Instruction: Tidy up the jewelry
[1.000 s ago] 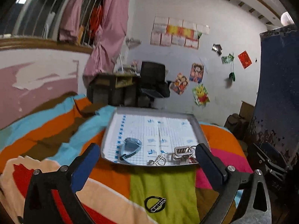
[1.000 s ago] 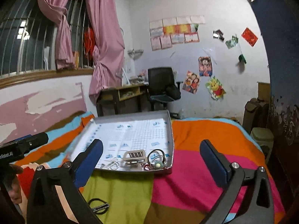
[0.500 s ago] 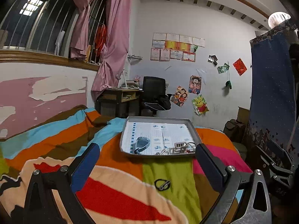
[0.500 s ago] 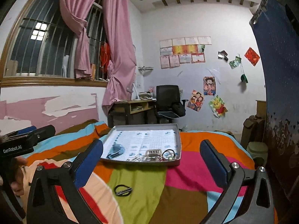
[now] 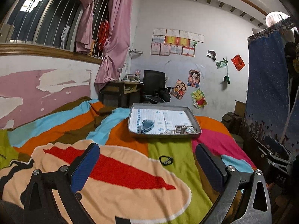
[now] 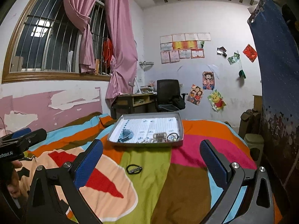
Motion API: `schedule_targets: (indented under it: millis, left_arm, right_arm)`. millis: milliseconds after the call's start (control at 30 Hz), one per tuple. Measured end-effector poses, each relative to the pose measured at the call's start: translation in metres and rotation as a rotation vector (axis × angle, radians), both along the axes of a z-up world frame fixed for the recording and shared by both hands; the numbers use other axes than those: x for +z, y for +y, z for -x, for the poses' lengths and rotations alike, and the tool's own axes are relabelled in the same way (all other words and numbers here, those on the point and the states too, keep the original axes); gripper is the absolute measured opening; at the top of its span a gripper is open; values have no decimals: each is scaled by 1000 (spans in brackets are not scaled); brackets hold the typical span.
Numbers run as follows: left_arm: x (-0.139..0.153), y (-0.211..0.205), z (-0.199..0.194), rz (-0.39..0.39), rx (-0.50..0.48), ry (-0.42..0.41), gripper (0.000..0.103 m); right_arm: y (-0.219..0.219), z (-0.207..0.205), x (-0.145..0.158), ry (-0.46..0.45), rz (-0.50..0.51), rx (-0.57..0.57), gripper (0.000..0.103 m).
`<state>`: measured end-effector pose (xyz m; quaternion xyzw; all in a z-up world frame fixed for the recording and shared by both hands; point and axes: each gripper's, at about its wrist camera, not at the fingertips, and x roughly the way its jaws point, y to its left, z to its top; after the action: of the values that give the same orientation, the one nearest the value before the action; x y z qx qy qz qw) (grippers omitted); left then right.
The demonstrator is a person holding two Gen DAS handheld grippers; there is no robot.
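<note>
Claws first: the left claw [image 5: 145, 160] hangs wide open over the striped blanket [image 5: 115, 168] on the bed, gripping nothing, and the right claw [image 6: 151, 160] is equally spread and empty. Between and just beyond their blue pads lies a black bracelet [image 5: 166, 160] on the green stripe. Farther off sits a grey tray [image 5: 164, 134], holding a blue-grey piece [image 5: 147, 125] at its left and a cluster of small jewelry [image 5: 184, 128] at its near right corner.

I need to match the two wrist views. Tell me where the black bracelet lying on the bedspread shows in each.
Left wrist: black bracelet sits just below centre, on the green stripe between the open fingers.
Right wrist: black bracelet sits left of centre, on the same stripe.
Shared landmark: the grey tray lies just beyond it.
</note>
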<state>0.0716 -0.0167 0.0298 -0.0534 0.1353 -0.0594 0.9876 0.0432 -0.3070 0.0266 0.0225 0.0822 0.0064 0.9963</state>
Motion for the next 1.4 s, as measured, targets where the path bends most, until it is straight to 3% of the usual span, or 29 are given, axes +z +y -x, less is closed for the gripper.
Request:
schedule_targets:
  millis: [400,833,1167,1400]
  left_arm:
    - [-13,4,10,-28,21,47,103]
    - [-18,6,-6,-20,30,99,103]
    - [-8,4,-49,-44,17,112,103]
    - [-4,-3,-106,-48,-13,113,103]
  right_arm:
    - [17,19,-9,70,38,11,102]
    - [21,8,-11,136,53,3,102]
    - [25,-16,-3,144,74,63,102]
    - [14,-55,14,99,140,46,102]
